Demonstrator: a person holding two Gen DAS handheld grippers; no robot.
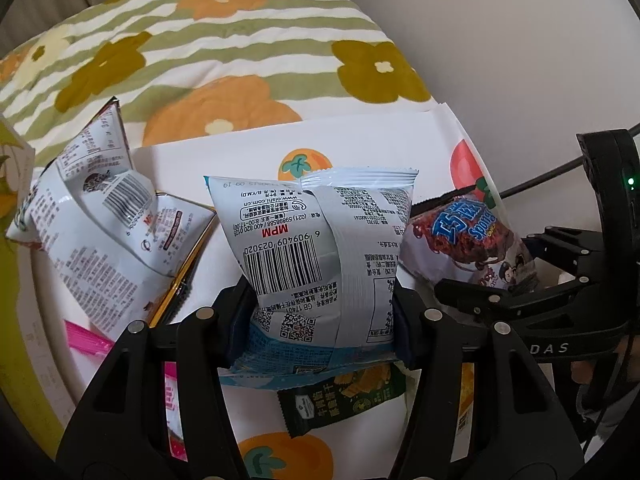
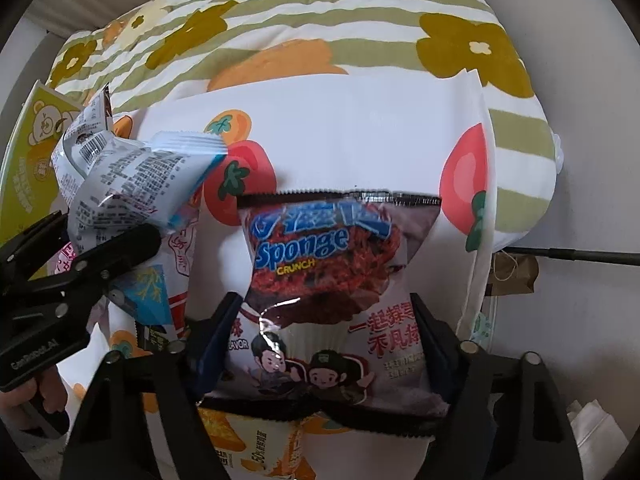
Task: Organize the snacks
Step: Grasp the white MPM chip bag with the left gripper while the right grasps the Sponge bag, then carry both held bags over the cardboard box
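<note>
The left gripper (image 1: 324, 312) points steeply down, its pads pressed against a packet's sides. The right gripper (image 2: 328, 336) points straight down, its jaws around another packet's edges; whether they press is unclear.
</note>
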